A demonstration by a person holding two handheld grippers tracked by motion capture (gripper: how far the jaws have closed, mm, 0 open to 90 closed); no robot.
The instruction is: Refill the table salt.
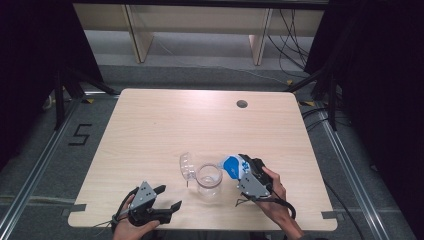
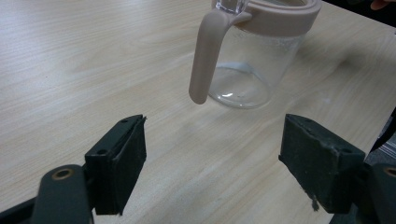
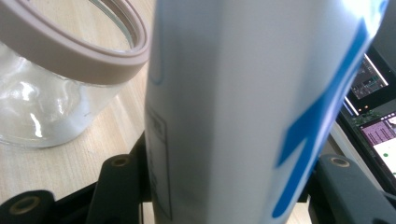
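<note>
A clear glass pitcher (image 1: 209,181) with a beige rim and handle (image 2: 205,56) stands near the table's front middle, its clear lid (image 1: 187,166) flipped open to the left. My right gripper (image 1: 243,167) is shut on a white and blue carton (image 1: 233,165), tilted with its top at the pitcher's right rim. In the right gripper view the carton (image 3: 243,107) stands between the jaws, beside the pitcher's rim (image 3: 79,60). My left gripper (image 1: 167,197) rests open at the front left, pointing at the pitcher (image 2: 254,60) with nothing between its pads (image 2: 126,163).
The light wooden table (image 1: 150,130) has a round cable hole (image 1: 242,104) at the back right. Dark floor and metal rails surround it. Lit screens (image 3: 373,121) show off the table's edge in the right gripper view.
</note>
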